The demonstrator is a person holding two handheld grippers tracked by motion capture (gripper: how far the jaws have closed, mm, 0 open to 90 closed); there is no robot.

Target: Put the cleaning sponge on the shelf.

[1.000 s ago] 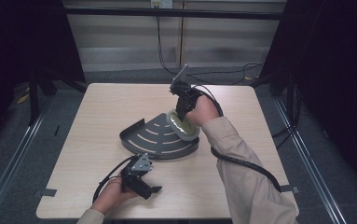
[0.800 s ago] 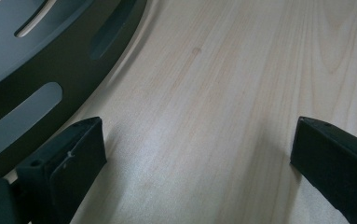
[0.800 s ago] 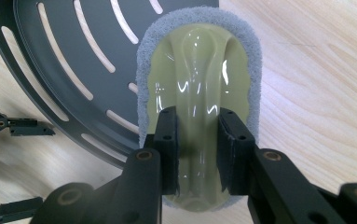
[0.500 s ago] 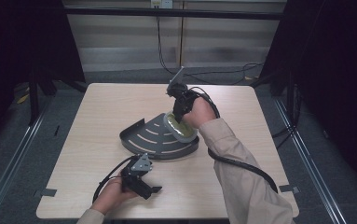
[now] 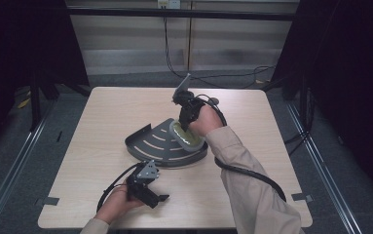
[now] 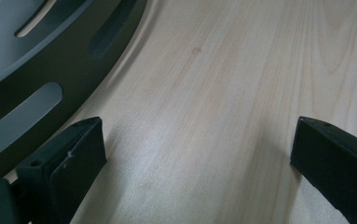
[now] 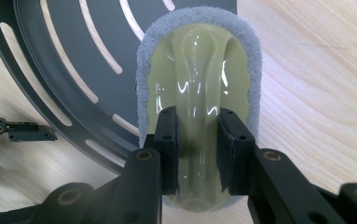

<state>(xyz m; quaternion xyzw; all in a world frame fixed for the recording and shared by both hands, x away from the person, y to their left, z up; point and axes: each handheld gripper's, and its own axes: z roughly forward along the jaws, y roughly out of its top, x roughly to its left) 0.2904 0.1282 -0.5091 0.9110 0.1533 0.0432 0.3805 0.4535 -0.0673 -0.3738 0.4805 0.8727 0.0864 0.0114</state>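
A dark grey fan-shaped slotted tray (image 5: 159, 144) lies on the middle of the wooden table (image 5: 101, 122). A scrubber (image 7: 199, 70) with a pale green glossy handle and a grey pad rests on the tray's right part. My right gripper (image 7: 198, 135) is shut on the handle's raised ridge, seen also in the high view as the right gripper (image 5: 186, 114) over the scrubber (image 5: 186, 136). My left gripper (image 5: 157, 197) stands open near the table's front edge. In the left gripper view its jaws are wide apart over bare wood beside the tray's curved rim (image 6: 36, 79).
Black cables (image 5: 252, 173) trail from both grippers across the table. The left gripper's (image 7: 22, 133) jaw tip shows at the left of the right gripper view. Dark curtains and floor rails surround the table.
The right gripper with the scrubber has shifted slightly on the tray. The left gripper has stayed in place.
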